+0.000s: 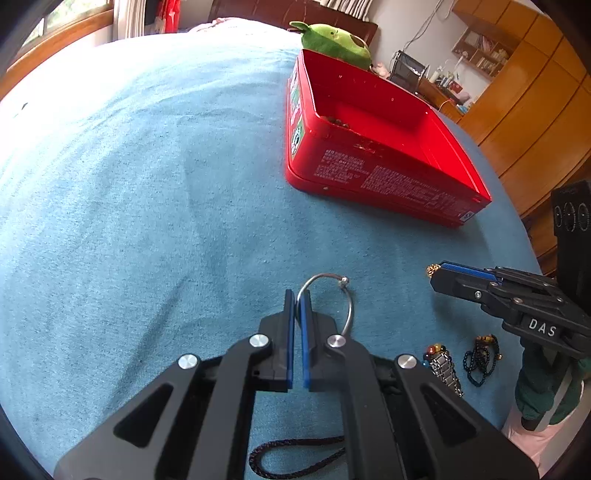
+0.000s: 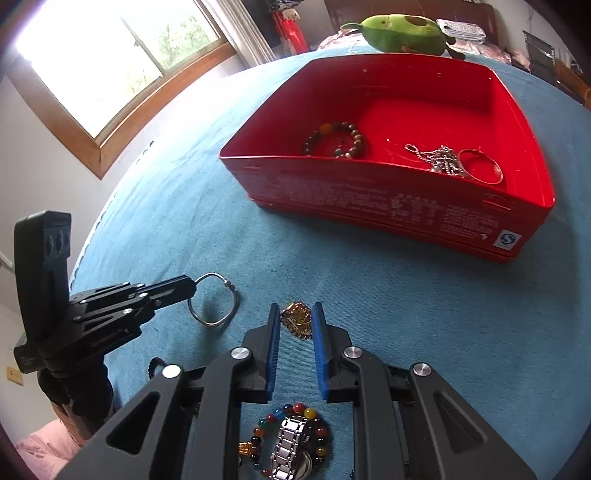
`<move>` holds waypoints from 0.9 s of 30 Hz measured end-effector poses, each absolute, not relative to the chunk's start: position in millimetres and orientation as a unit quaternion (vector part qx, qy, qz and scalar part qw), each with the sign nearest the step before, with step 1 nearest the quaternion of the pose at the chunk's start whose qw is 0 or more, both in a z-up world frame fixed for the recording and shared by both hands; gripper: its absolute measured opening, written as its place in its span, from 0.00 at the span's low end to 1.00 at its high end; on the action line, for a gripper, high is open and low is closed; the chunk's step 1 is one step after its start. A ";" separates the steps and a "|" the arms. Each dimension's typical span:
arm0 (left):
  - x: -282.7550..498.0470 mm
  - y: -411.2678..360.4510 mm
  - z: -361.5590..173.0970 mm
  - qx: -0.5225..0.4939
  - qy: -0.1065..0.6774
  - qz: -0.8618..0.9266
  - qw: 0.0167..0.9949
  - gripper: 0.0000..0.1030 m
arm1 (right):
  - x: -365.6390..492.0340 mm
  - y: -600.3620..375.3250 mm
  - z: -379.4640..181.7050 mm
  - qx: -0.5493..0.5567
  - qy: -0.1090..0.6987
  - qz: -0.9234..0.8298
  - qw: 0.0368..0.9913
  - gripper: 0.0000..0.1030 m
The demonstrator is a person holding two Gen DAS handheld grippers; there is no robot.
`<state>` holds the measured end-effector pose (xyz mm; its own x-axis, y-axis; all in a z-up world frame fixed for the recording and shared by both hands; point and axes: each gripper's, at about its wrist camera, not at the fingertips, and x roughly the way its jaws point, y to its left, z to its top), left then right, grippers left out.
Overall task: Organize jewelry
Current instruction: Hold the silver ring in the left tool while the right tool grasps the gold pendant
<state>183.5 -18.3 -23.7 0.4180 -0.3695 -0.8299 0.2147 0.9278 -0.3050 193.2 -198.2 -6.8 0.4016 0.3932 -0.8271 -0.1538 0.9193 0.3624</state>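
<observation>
My left tongs (image 1: 298, 306) pinch thin silver ring (image 1: 334, 295) at rim, lower centre of left view; ring stiff, light, slick wire, so grip across wire, not near bead clasp. My right tongs (image 2: 295, 317) press on gold piece (image 2: 297, 318), lower centre of right view; small, bumpy, likely slippery. Red box (image 2: 369, 192) upper right on blue bed cover (image 2: 406, 314), bracelets already inside.

A bed (image 1: 147, 166) under a blue cover fills the room ahead of the left claw (image 1: 298, 306), with a dark headboard (image 1: 258, 9) at its far end. A wood-framed window (image 2: 110, 66), far to the left of the right claw (image 2: 295, 321), lets in bright daylight beside a white wall (image 2: 33, 155). Off to the left claw's far right stand honey-coloured wooden cupboards (image 1: 535, 96) and a cluttered desk (image 1: 439, 88).
</observation>
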 end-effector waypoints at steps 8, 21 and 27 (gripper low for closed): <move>176.4 -14.7 -7.4 -0.090 0.498 -0.190 0.842 0.00 | 187.1 -202.2 -2.3 0.122 0.516 0.169 0.831 0.16; 181.7 -25.2 -1.1 -0.070 0.488 -0.190 0.849 0.00 | 190.6 -200.4 -6.6 0.124 0.519 0.173 0.828 0.16; 186.0 -20.4 -4.1 -0.075 0.492 -0.183 0.848 0.00 | 192.0 -199.8 -7.6 0.125 0.520 0.171 0.828 0.16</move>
<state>186.0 -20.4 -4.0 0.4479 -0.3845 -0.8072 0.2376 0.9215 -0.3071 192.0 -199.8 -7.6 0.4005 0.4119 -0.8185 -0.1527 0.9108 0.3837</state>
